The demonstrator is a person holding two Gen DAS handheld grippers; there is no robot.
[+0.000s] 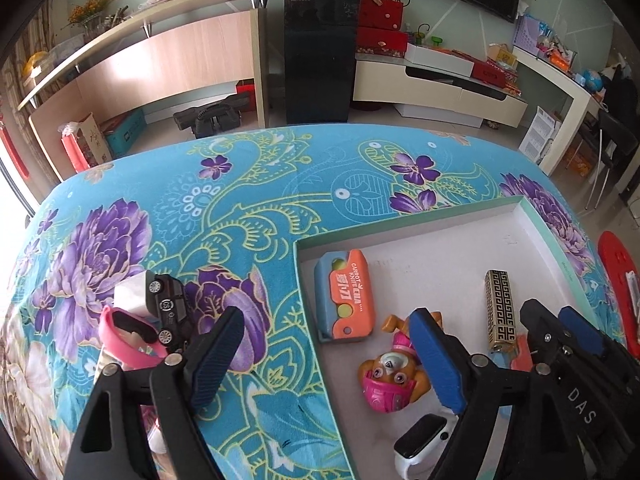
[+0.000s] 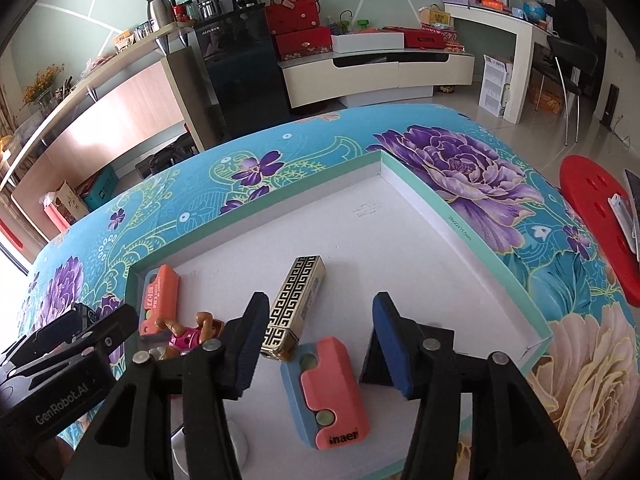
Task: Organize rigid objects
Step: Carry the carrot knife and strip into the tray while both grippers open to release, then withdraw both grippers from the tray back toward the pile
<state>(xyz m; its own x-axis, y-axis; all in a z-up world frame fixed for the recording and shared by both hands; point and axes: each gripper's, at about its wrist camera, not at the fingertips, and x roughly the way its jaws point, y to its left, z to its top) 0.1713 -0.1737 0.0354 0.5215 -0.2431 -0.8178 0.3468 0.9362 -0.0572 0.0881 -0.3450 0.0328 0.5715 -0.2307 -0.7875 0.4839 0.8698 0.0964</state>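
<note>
Worktop point(image 1: 248, 200): covered with a blue cloth full of purple flowers.
Box point(image 2: 472, 236): a flat white box with green walls, lying on the cloth near the worktop's right edge.
Left claw point(image 1: 332, 352): wide apart, nothing between its blue pads, over the box's left wall.
Right claw point(image 2: 320, 344): partly apart, holding nothing; the pink and blue case point(image 2: 326, 390) lies on the box floor just under the gap.
Gold bar point(image 2: 296, 306): in the middle of the box, one end touching that case.
Orange case point(image 1: 346, 294): in the box's far left corner.
Puppy toy point(image 1: 394, 376): lying in the box near its left wall.
White band point(image 1: 420, 440): in the box by its near edge.
Toy car point(image 1: 170, 312): on the cloth left of the box, beside a pink band point(image 1: 128, 336).
</note>
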